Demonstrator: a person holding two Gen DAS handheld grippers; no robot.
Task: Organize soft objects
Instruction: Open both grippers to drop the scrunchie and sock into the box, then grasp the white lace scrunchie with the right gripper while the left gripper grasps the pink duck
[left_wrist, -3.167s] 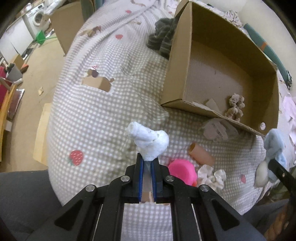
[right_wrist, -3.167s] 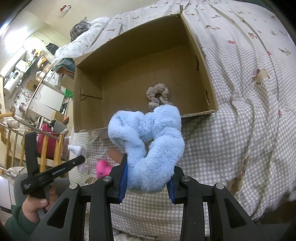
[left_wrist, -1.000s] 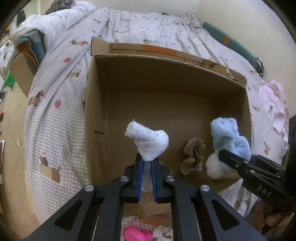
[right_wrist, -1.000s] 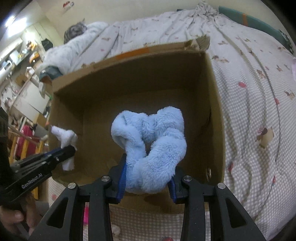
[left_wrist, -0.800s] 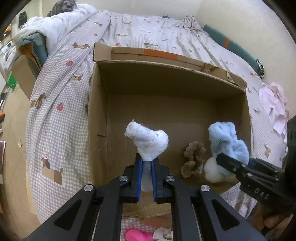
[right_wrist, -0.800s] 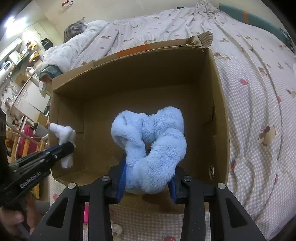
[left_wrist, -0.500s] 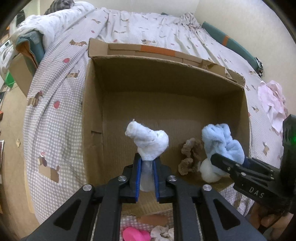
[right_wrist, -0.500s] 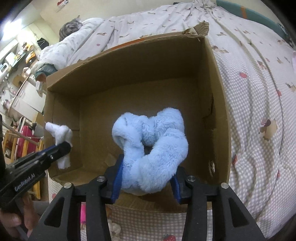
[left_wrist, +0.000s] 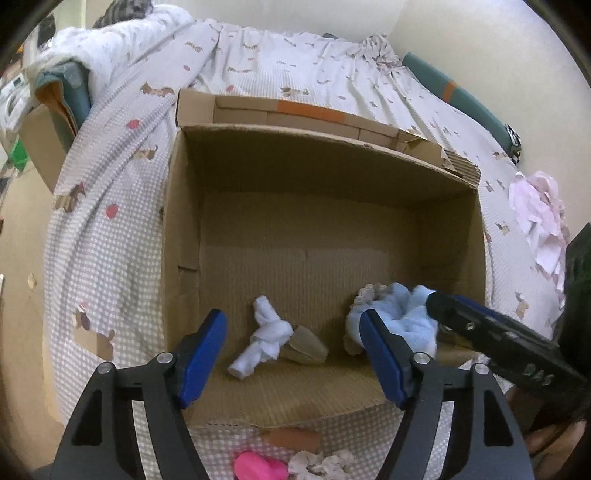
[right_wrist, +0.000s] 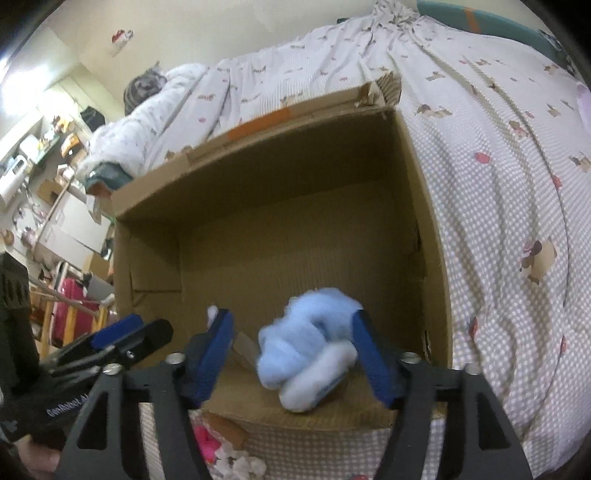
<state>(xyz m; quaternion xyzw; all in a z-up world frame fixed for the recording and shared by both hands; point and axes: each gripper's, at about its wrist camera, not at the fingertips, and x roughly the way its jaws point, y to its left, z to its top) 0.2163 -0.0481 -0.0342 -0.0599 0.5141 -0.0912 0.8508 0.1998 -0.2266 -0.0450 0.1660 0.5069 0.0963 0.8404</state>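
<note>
We log both claws spread wide, holding nothing: left claw (left_wrist: 293, 356), right claw (right_wrist: 291, 354). White cloth (left_wrist: 264, 341) and blue plush (right_wrist: 306, 350) lie low in frame inside the cardboard box (left_wrist: 184, 236). "GenRobot" is legible at lower left in the right wrist view.

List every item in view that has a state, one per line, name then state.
cardboard box: open-topped, upright on the bed.
white sock: released, lying on the box floor.
blue fluffy scrunchie: released, blurred, in the box between the open jaws.
left gripper: jaws open, empty.
right gripper: jaws open, gripping nothing.
pink toy: outside the box, on the bedspread.
</note>
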